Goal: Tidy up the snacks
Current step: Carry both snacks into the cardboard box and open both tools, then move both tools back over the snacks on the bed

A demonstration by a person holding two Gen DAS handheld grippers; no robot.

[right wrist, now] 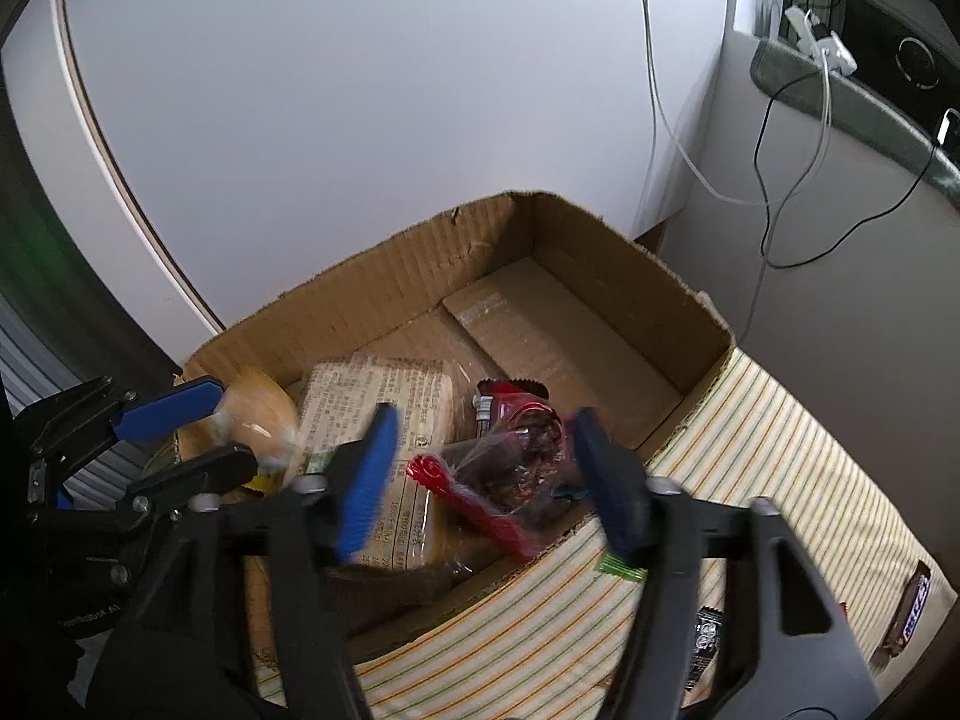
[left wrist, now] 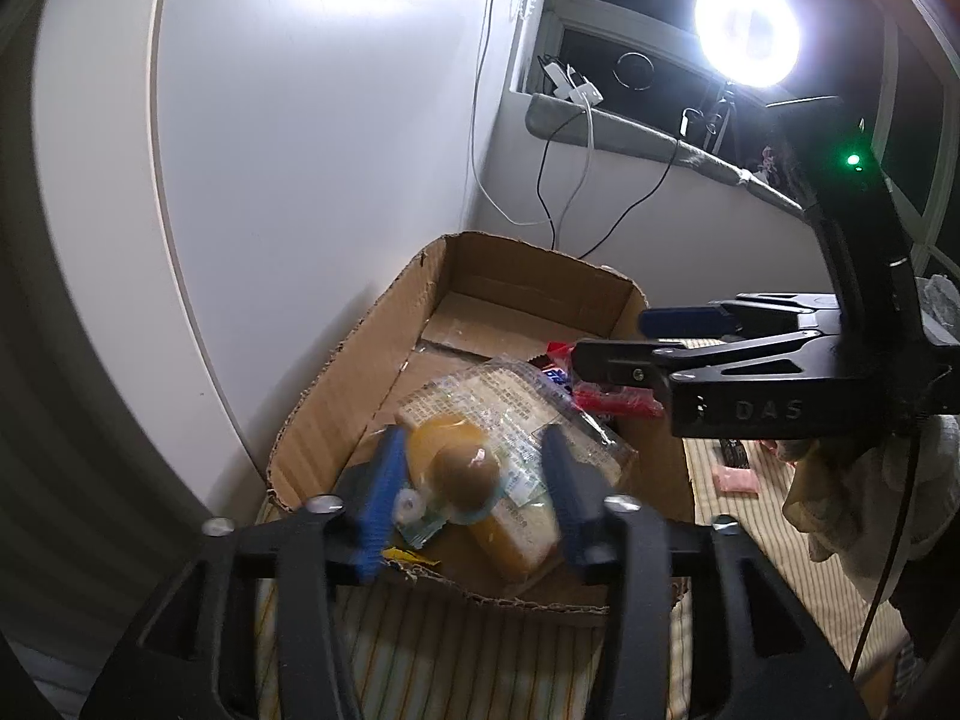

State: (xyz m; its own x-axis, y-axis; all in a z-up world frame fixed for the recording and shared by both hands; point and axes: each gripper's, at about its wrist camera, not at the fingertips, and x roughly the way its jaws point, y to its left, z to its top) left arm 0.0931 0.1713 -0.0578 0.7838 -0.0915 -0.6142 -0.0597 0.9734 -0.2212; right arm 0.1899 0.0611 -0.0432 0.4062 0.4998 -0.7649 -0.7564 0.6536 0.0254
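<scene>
A white-walled corner with a striped cloth on the surface [right wrist: 750,438]: snacks partly boxed, some not yet.

The cardboard box [right wrist: 384,288] already holds a bread pack [right wrist: 414,414], a red packet [right wrist: 510,468] and a bun [left wrist: 462,468] at its near end; its far end is bare. A candy bar [right wrist: 909,612] and a dark wrapper [right wrist: 705,639] lie outside on the right. Left gripper [left wrist: 474,492] and right gripper [right wrist: 486,480] tilt down over the box, jaws spread, pinching nothing.

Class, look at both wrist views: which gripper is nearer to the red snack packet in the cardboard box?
Right. The right gripper hangs open directly over the red snack packet; the left gripper sits off to its side, over a wrapped bun.
</scene>
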